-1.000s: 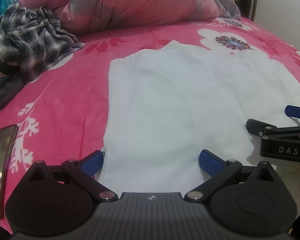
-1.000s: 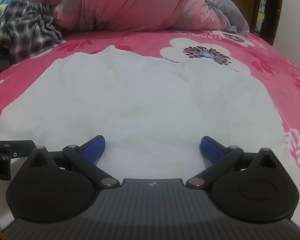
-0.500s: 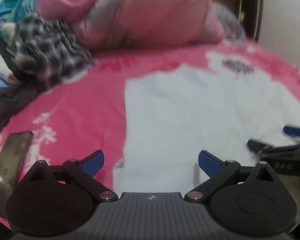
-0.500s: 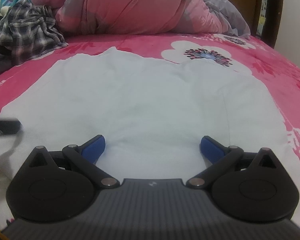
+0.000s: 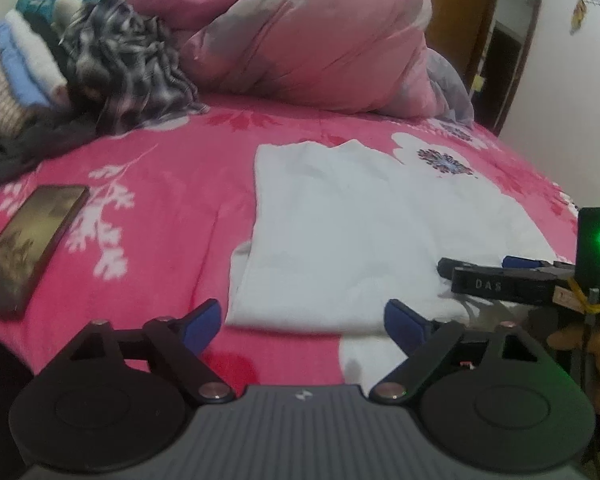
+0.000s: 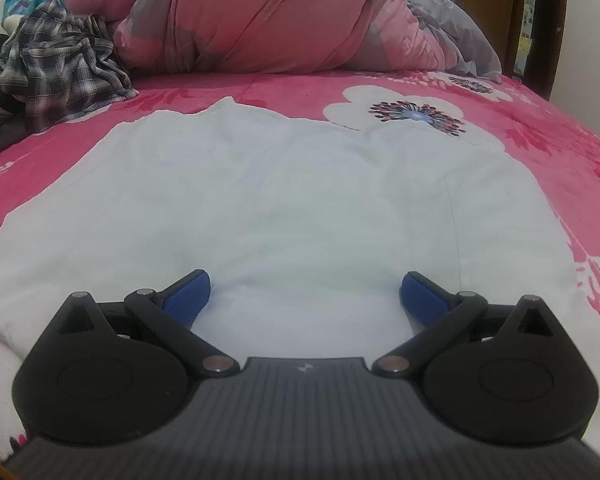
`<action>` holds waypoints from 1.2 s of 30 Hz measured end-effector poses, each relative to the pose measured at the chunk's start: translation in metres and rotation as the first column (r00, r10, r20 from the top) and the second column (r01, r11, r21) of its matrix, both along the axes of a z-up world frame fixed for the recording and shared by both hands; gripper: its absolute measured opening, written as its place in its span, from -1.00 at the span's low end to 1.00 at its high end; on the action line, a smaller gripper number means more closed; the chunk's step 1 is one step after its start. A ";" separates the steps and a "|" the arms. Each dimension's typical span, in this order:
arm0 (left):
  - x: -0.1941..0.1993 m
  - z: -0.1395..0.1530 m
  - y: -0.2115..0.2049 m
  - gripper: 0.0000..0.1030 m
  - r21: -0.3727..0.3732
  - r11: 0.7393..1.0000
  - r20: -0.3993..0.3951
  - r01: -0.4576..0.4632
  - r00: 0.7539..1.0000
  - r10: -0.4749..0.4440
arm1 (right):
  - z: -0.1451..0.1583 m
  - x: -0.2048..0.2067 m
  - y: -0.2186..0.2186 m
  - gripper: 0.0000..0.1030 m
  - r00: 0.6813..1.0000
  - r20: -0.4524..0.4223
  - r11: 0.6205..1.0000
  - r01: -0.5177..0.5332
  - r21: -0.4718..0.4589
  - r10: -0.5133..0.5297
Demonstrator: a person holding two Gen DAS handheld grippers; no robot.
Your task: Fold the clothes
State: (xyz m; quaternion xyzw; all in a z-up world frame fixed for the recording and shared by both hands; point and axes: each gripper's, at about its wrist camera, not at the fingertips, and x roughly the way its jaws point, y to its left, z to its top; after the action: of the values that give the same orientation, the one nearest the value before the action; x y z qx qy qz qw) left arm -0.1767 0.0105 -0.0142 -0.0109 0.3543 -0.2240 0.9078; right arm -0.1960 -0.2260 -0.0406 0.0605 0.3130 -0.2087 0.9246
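Left claw (image 5: 302, 322) is closing over the near edge of the white shirt (image 5: 340, 232), nothing pinched, phone (image 5: 30, 240) lying off left on the bed (image 5: 172, 208).

A phone (image 5: 30, 240) lies on the pink floral bedspread (image 5: 160, 208), seemingly face-up

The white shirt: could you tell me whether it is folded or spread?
Partly folded: the shirt lies flat, its left side doubled into a straight edge.

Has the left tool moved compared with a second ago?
Yes. The left tool has drawn back off the white shirt toward its near left corner, jaws closing on nothing.
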 end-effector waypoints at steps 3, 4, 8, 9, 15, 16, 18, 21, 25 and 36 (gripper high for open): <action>-0.001 -0.004 0.009 0.46 -0.020 1.000 -0.020 -0.015 1.000 0.014 | 0.000 0.000 0.000 0.98 1.000 0.002 1.000 0.000 -0.001 0.000; 0.000 -0.005 0.011 0.32 -0.029 0.999 -0.027 -0.019 0.999 0.018 | 0.000 0.000 0.000 0.98 1.000 0.002 1.000 0.000 -0.001 0.000; 0.008 -0.010 0.020 -0.04 -0.074 0.996 -0.057 -0.048 0.997 0.044 | 0.000 0.000 0.001 0.98 1.000 0.003 1.000 0.001 -0.003 -0.001; 0.011 -0.011 0.022 -0.10 -0.081 0.995 -0.064 -0.055 0.997 0.049 | 0.000 0.000 0.001 0.98 1.000 0.003 1.000 0.001 -0.003 -0.001; 0.020 -0.024 0.025 -0.65 -0.113 0.992 -0.140 -0.051 0.990 0.035 | 0.000 -0.001 0.002 0.98 1.000 0.002 1.000 0.002 -0.006 -0.002; 0.020 -0.026 0.024 -0.65 -0.113 0.992 -0.144 -0.047 0.989 0.031 | 0.000 -0.001 0.002 0.98 1.000 0.002 1.000 0.002 -0.006 -0.002; 0.020 -0.028 0.023 -0.66 -0.114 0.992 -0.149 -0.046 0.988 0.028 | 0.000 0.000 0.002 0.98 1.000 0.002 1.000 0.003 -0.007 -0.003; 0.023 -0.030 0.023 -0.66 -0.131 0.990 -0.164 -0.050 0.986 0.028 | 0.000 0.000 0.002 0.98 1.000 0.002 1.000 0.003 -0.009 -0.003; 0.032 -0.034 0.025 -0.56 -0.188 0.980 -0.184 -0.066 0.982 0.031 | 0.000 0.000 0.002 0.98 1.000 0.002 1.000 0.004 -0.011 -0.004; 0.039 -0.041 0.040 0.16 -0.409 0.909 -0.198 -0.081 0.980 -0.002 | -0.001 -0.001 0.002 0.98 1.000 0.006 1.000 0.008 -0.016 -0.008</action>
State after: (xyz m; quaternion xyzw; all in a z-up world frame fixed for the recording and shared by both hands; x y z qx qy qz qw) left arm -0.1373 0.0510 -0.0547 -0.2324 0.3850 -0.2736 0.8502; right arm -0.1966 -0.2235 -0.0415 0.0552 0.3083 -0.2145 0.9252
